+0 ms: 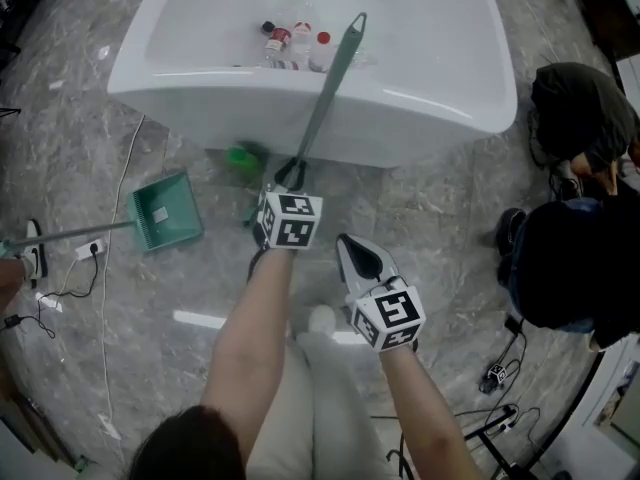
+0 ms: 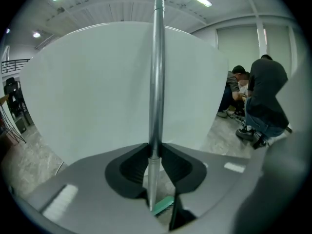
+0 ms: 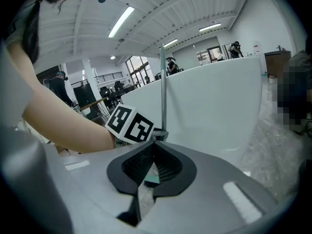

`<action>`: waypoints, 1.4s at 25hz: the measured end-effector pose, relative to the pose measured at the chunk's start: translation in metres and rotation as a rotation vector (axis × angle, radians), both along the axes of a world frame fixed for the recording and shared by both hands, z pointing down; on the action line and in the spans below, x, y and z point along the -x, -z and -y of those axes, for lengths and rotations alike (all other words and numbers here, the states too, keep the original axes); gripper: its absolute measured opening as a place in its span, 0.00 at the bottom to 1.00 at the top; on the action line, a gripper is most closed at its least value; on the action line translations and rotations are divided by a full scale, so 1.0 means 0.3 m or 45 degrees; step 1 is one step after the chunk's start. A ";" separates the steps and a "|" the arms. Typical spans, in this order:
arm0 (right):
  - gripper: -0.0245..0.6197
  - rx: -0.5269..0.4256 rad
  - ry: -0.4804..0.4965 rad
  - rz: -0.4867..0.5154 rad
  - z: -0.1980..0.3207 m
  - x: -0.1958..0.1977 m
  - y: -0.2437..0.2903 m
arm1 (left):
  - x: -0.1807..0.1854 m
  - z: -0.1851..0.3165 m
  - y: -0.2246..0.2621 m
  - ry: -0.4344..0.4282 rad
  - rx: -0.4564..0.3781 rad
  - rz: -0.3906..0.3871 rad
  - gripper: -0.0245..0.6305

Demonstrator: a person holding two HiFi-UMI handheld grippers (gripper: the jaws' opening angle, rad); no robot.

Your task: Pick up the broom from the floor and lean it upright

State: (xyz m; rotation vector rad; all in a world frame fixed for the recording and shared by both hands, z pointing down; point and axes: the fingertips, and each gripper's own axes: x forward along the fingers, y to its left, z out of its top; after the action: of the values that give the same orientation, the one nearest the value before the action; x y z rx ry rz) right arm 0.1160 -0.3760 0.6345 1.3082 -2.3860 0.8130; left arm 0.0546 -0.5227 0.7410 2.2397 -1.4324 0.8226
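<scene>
Left gripper jaws nipped on the broom handle, low down, pads against the shaft. Right gripper jaws together, empty. Broom off the floor, standing steeply, top over the white tub rim. Lean looks done; letting go remains.

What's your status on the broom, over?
Left tool clamped on broom; right tool shut, empty. Broom near upright, handle leaning over white tub rim. Dustpan off to the side, not blocking.
</scene>
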 end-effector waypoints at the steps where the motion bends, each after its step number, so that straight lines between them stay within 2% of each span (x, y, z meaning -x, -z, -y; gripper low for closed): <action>1: 0.04 -0.002 -0.002 0.000 0.010 -0.005 0.004 | 0.000 0.006 -0.002 0.003 -0.004 -0.007 0.15; 3: 0.04 -0.007 -0.003 -0.003 0.027 -0.012 0.015 | 0.003 0.010 -0.001 0.006 -0.011 -0.001 0.19; 8: 0.04 -0.008 -0.004 -0.011 0.040 -0.016 0.049 | 0.003 -0.019 0.009 -0.061 0.001 0.038 0.37; 12: 0.04 -0.005 0.005 -0.014 0.026 -0.005 0.095 | 0.002 -0.066 0.062 -0.114 0.002 0.024 0.38; 14: 0.04 -0.010 -0.012 -0.042 0.011 0.001 0.133 | 0.005 -0.104 0.114 -0.142 -0.010 0.008 0.34; 17: 0.04 -0.043 -0.035 -0.078 -0.007 0.016 0.214 | 0.023 -0.150 0.246 -0.152 -0.074 -0.026 0.17; 19: 0.04 -0.072 -0.035 -0.066 -0.019 0.035 0.281 | 0.035 -0.172 0.356 -0.134 -0.136 -0.092 0.04; 23: 0.04 -0.148 -0.084 -0.049 -0.048 0.082 0.429 | 0.086 -0.225 0.566 -0.125 -0.218 -0.170 0.03; 27: 0.04 -0.244 -0.137 -0.009 -0.088 0.116 0.620 | 0.086 -0.331 0.760 -0.186 -0.264 -0.201 0.03; 35: 0.04 -0.468 -0.069 -0.002 -0.178 0.184 1.011 | 0.137 -0.542 1.220 -0.220 -0.430 -0.292 0.03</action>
State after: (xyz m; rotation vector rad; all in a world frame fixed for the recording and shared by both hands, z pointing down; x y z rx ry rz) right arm 0.0609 -0.3226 0.3311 1.5087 -2.5942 0.3945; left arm 0.0135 -0.3601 0.3750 2.6381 -1.3650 0.3729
